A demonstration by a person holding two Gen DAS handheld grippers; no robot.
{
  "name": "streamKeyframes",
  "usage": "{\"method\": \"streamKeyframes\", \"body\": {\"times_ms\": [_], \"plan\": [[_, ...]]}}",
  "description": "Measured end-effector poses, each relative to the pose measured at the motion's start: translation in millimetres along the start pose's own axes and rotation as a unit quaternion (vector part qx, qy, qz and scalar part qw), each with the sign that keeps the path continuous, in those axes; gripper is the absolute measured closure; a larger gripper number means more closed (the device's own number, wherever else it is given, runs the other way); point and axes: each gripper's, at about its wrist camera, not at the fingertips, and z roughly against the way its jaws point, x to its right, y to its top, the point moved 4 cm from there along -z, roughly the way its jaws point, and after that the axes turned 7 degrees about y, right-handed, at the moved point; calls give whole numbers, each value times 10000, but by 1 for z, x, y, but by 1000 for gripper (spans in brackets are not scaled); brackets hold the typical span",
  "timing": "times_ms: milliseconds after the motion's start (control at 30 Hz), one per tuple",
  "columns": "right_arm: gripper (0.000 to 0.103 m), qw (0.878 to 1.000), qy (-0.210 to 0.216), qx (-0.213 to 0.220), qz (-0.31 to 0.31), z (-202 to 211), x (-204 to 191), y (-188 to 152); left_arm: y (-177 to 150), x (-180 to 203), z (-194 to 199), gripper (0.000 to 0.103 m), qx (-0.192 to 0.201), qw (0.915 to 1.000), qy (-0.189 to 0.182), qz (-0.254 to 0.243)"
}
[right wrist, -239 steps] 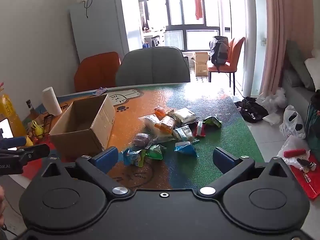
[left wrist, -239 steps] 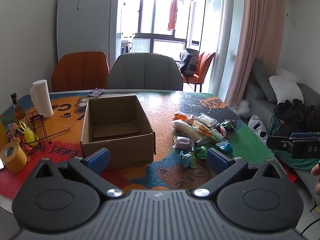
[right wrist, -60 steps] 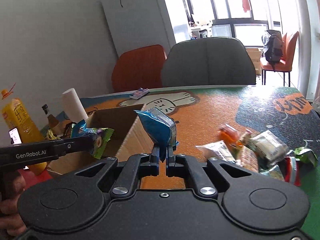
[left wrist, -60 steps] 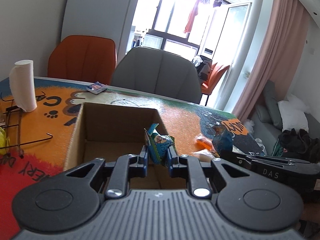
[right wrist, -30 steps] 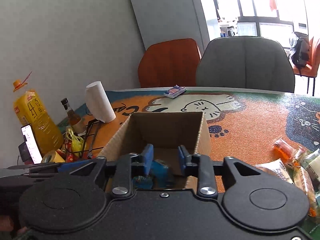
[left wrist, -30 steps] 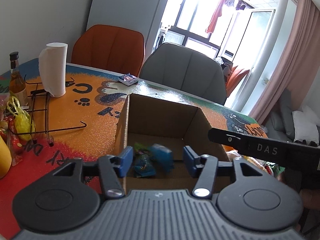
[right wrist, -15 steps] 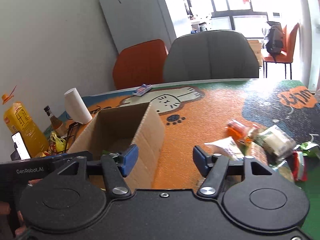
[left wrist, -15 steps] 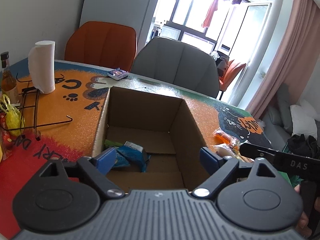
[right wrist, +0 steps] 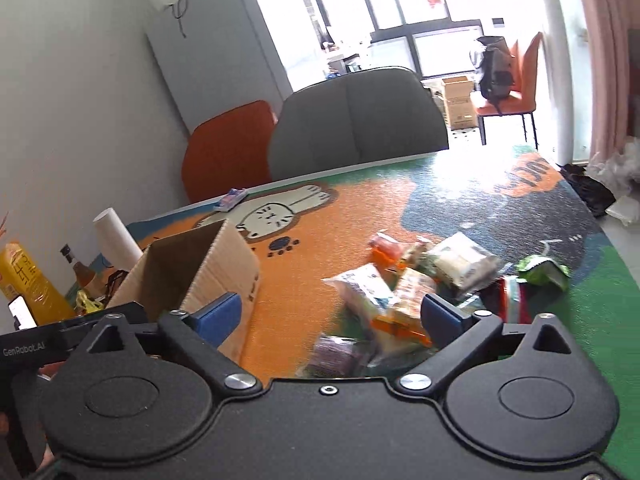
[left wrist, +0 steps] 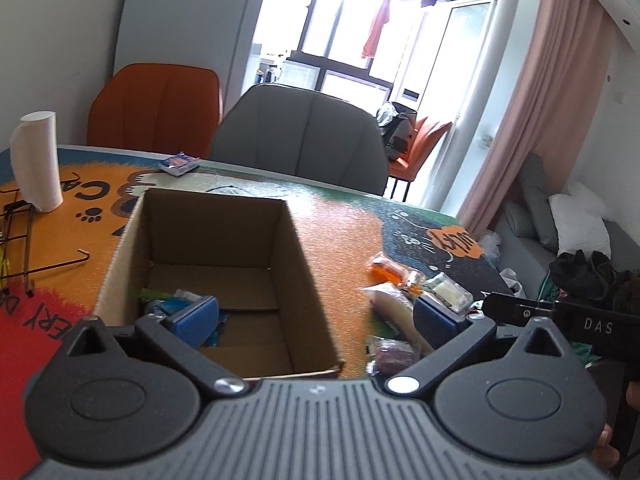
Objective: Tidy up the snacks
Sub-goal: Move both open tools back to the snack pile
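An open cardboard box [left wrist: 308, 276] stands on the colourful table; it also shows in the right wrist view [right wrist: 224, 268]. Two small snack packets [left wrist: 176, 300] lie inside it at the near left, partly hidden by my finger. A pile of snack packets [right wrist: 404, 288] lies right of the box, and shows in the left wrist view [left wrist: 404, 292] too. My left gripper [left wrist: 316, 316] is open and empty over the box's near right corner. My right gripper [right wrist: 328, 316] is open and empty, just above the near end of the pile.
A paper towel roll [left wrist: 36, 168] and a wire rack [left wrist: 24, 248] stand at the table's left. A small packet [left wrist: 179, 163] lies at the far edge. Grey [left wrist: 300, 140] and orange [left wrist: 156, 108] chairs stand behind. Bottles [right wrist: 28, 280] stand far left.
Both grippers opened over the box and dropped their packets into it. Then both drew back and swung right toward the pile, open and empty.
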Motion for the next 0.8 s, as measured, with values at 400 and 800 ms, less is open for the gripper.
{"method": "streamKeyframes", "body": {"times_ms": [400,800], "plan": [[1,9989,-279,14,-368,19,54,-16,-17,62,-10,0,-201,9974,-306,-616],[22,9988,-335,-115,-331,12,82,-31,-39,101,-37,3,-333,9939,-461,-940]]}}
